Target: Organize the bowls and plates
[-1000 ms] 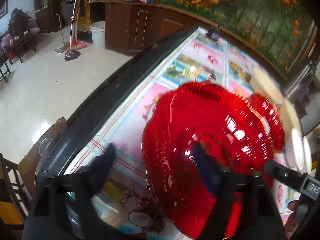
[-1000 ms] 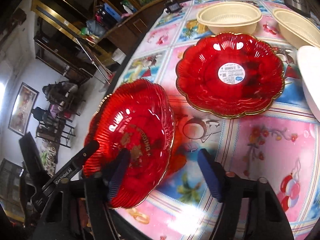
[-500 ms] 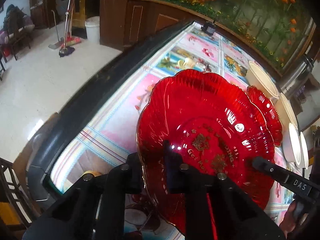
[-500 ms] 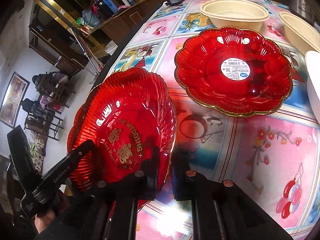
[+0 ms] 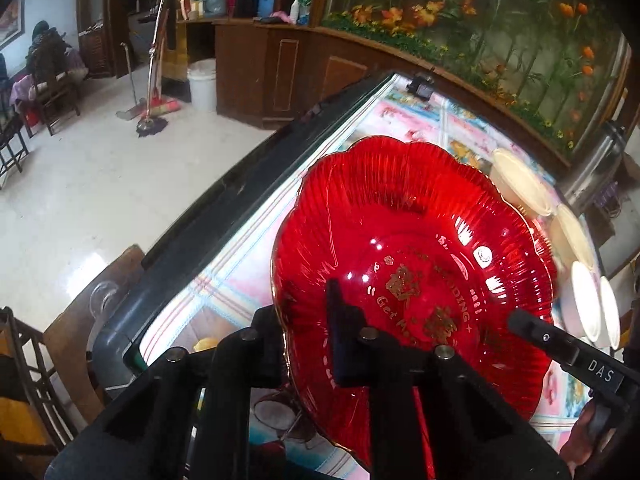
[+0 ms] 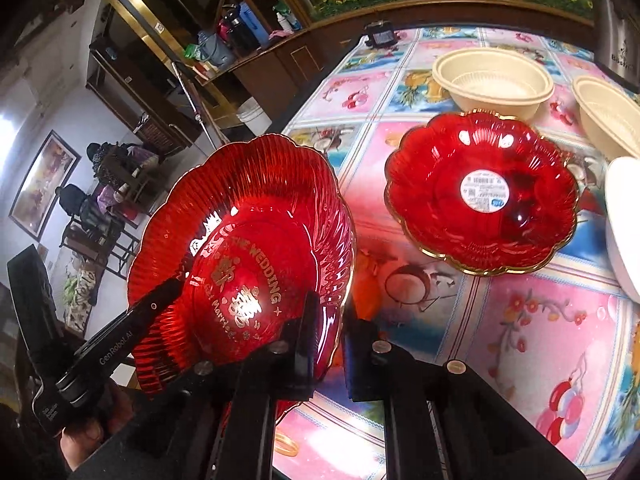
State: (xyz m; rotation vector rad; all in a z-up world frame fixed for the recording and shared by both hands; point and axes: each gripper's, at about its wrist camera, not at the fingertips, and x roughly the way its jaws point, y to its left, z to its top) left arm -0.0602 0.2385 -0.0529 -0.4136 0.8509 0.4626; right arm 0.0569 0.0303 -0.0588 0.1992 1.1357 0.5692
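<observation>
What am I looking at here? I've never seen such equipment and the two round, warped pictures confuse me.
No robot arm is involved: a person holds a hand tool with two black fingers in each hand, and each tool carries a wide-angle camera looking along its fingers.

One picture comes from the left gripper, the other from the right gripper. Each also shows the other tool at its edge.

Both grippers are shut on the rim of the same red plate with gold lettering, at opposite sides, and it sits tilted over the table's near corner.

On the patterned tablecloth lie a second red plate with a white sticker, two cream bowls behind it, and part of a white dish at the right edge.
</observation>
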